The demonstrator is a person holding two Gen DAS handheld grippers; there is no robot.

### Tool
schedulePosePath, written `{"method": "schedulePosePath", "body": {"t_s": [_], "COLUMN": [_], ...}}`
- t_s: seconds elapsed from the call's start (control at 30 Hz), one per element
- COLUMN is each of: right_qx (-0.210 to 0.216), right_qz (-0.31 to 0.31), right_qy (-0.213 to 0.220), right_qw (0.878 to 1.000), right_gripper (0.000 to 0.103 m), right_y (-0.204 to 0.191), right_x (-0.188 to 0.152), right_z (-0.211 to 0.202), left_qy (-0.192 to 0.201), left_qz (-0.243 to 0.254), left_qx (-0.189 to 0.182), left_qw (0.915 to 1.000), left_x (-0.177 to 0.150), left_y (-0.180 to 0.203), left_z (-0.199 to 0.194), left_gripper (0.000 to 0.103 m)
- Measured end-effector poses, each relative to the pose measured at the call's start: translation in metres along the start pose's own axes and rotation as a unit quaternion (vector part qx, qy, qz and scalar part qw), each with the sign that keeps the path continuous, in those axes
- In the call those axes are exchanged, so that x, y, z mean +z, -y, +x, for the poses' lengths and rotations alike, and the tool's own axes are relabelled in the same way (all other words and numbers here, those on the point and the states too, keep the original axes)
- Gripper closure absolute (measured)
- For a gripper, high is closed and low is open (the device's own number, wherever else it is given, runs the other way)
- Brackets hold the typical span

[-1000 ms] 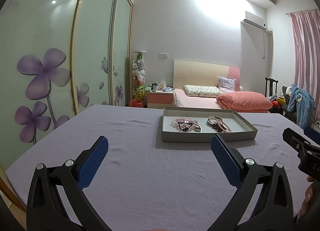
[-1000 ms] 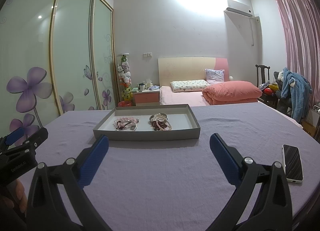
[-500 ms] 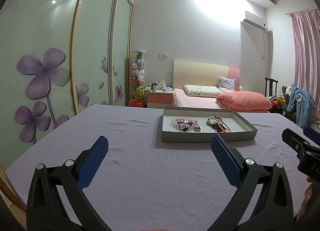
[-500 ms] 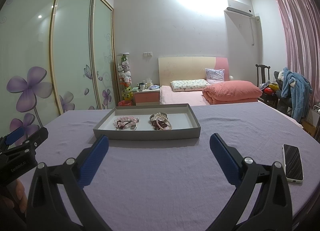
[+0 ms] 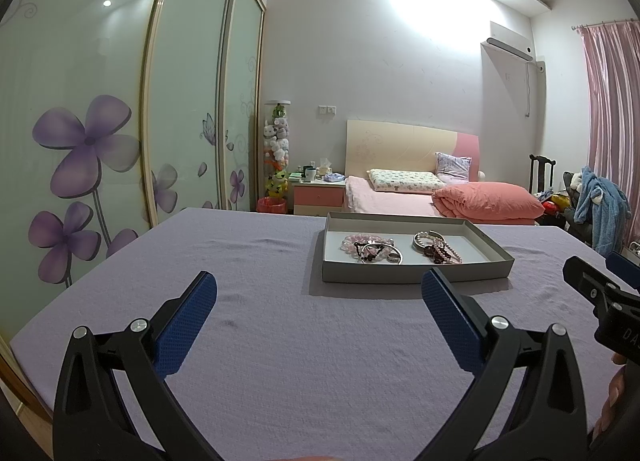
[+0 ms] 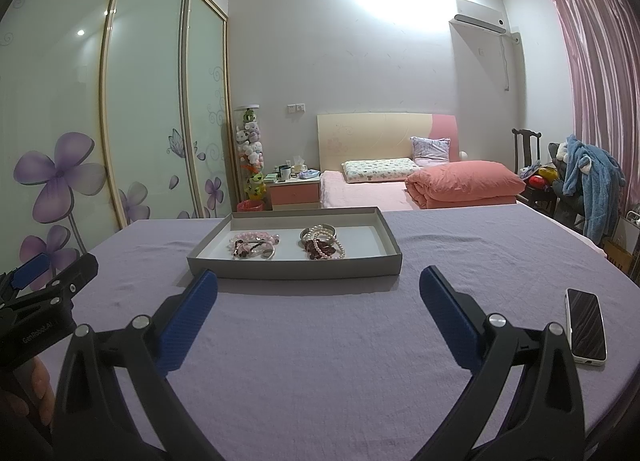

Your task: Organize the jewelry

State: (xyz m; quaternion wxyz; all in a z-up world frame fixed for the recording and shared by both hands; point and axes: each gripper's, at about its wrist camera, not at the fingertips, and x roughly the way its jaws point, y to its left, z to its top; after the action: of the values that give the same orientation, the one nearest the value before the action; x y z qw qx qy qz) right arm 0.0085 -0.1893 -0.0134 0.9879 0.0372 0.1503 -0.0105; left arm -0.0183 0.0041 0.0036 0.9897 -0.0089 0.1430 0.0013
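A grey shallow tray (image 5: 412,274) stands on the purple-covered table; it also shows in the right wrist view (image 6: 296,270). Inside lie two heaps of jewelry: a pink bead bracelet pile with silver rings (image 5: 370,247) (image 6: 254,244) on the left, and a silver bangle with pearl and dark red bead strands (image 5: 436,247) (image 6: 322,242) on the right. My left gripper (image 5: 319,303) is open and empty, well short of the tray. My right gripper (image 6: 319,301) is open and empty, just short of the tray's near wall.
A smartphone (image 6: 586,323) lies on the table at the right. The purple tablecloth (image 5: 280,325) covers the whole table. Sliding wardrobe doors stand to the left; a bed and a nightstand lie behind the table. The other gripper shows at each view's edge (image 5: 600,297) (image 6: 40,293).
Almost nothing has moved. The right wrist view has crept very slightly toward the tray; both grippers stay open.
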Motion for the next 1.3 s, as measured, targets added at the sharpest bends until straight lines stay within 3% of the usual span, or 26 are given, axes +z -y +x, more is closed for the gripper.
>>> {"method": "schedulePosePath", "body": {"t_s": [1.3], "right_qx": [0.001], "right_qz": [0.000], "right_qy": [-0.003], "right_qw": [1.000], "right_gripper": [0.004], "right_y": [-0.0019], "right_x": [-0.0017], "right_z": [0.0013], "left_qy": [0.006], "left_qz": [-0.002], "left_qx": [-0.004], "left_qw": [1.0000], "left_x": [0.0006], "left_y": [0.0044], "left_z": [-0.0045], "left_gripper": [0.002]}}
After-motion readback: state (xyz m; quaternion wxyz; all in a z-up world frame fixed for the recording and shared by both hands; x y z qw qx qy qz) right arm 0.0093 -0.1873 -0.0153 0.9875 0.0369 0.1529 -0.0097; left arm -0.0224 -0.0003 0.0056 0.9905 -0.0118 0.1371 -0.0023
